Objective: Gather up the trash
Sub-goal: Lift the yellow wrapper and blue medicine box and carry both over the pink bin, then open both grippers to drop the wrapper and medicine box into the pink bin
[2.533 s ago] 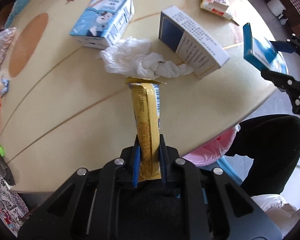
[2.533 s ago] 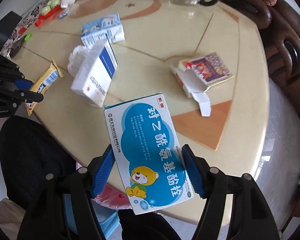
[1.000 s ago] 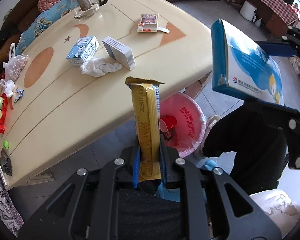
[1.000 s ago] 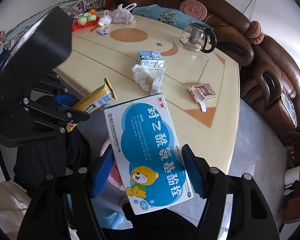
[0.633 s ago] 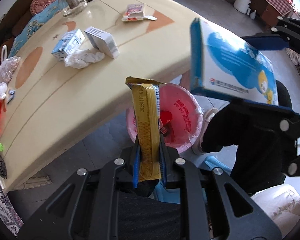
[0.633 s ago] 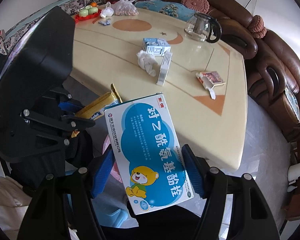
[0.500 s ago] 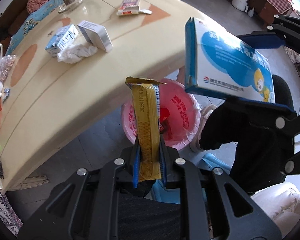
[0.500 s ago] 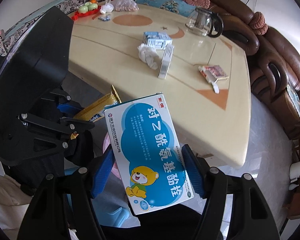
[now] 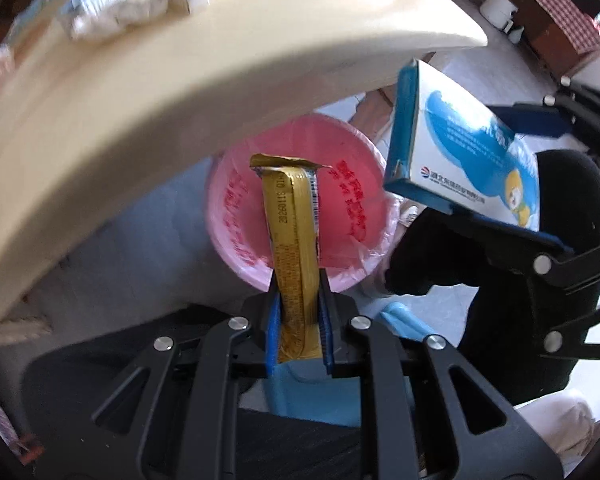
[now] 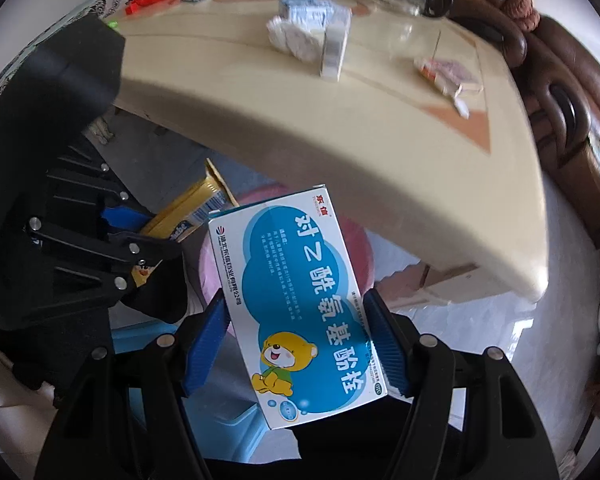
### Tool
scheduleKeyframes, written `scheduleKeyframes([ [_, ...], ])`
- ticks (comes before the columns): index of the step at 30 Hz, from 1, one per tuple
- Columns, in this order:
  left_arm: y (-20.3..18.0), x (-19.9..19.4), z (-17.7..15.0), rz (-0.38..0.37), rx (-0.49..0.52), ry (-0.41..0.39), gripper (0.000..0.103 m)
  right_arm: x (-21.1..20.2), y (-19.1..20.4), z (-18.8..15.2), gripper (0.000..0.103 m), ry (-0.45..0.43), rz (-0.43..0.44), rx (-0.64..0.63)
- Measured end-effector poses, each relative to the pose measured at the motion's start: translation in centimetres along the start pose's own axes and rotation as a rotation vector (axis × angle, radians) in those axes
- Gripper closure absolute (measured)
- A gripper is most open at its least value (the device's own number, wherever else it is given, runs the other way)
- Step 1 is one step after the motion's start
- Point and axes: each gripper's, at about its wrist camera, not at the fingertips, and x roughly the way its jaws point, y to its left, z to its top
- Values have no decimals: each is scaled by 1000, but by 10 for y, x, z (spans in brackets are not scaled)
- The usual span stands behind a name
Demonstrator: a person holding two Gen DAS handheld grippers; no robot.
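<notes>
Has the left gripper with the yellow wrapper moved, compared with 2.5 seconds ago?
Yes. The left gripper, shut on the yellow wrapper, has left the table and now points down at the pink trash bin.

Your left gripper [image 9: 299,330], black with 2 blue-padded fingers, is clamped on a yellow foil snack wrapper [image 9: 293,240] that stands up between them. Your right gripper [image 10: 296,344] is closed across a blue and white cardboard medicine box [image 10: 300,304], just beside the left.
</notes>
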Motion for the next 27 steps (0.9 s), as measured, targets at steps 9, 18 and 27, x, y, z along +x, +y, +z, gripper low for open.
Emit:
scheduleKeyframes([
  [9, 14, 54, 3, -89, -129, 42, 86, 60, -11, -10, 37, 35, 21, 66],
  [18, 33, 108, 9, -123, -240, 124, 86, 124, -28, -10, 37, 101, 31, 136],
  [27, 38, 144, 22, -131, -279, 200, 86, 169, -33, -7, 37, 169, 46, 133],
])
